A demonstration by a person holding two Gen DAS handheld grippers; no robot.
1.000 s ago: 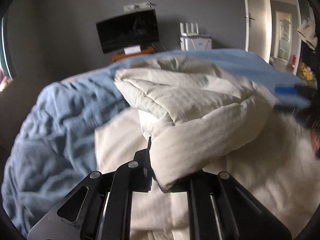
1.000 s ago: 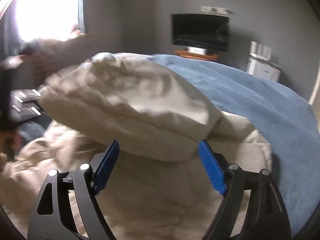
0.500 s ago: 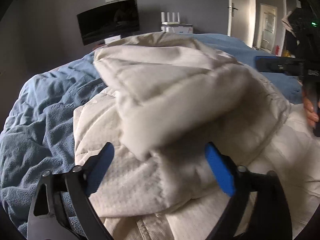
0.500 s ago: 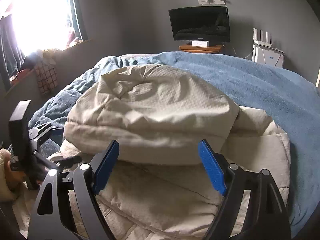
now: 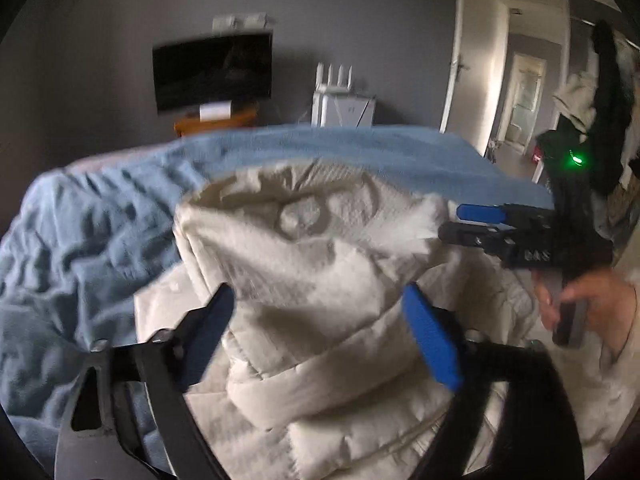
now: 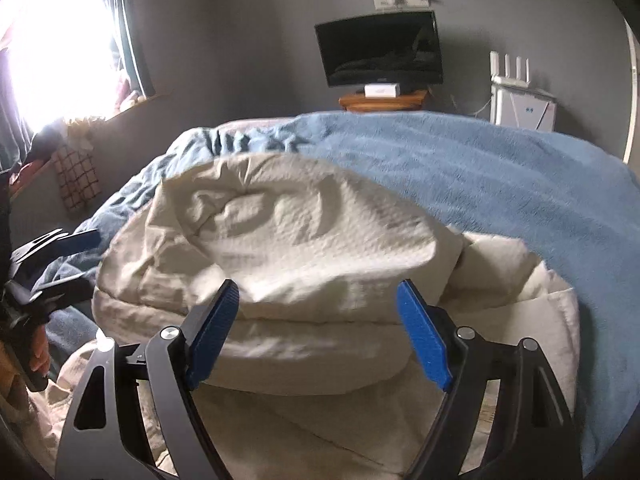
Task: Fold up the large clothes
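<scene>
Lying heaped on the fuzzy blue blanket [image 6: 500, 184] that covers the bed, the cream quilted padded garment [image 6: 280, 240] sits directly ahead of both grippers, its upper layer doubled over into a thick roll whose long axis runs across the right wrist view. The left gripper [image 5: 318, 334] faces one end of that roll; its jaws stand wide, have just been closing a little, and the roll's end shows between the blue pads without either pad pressing on it, so it holds nothing. The right gripper [image 6: 318, 332] faces the roll's long side, jaws likewise wide and just easing inward, with the folded edge lying just beyond the tips, ungripped. Each gripper appears at the edge of the other's view, at opposite ends of the bundle, about equally near. Judging from this, the next grasp depends on reaching forward and down to an edge of the roll. Beyond the bed stand a dark flat screen [image 6: 380, 52] on a wooden shelf and a white router [image 6: 510, 70]; nothing blocks the way.
</scene>
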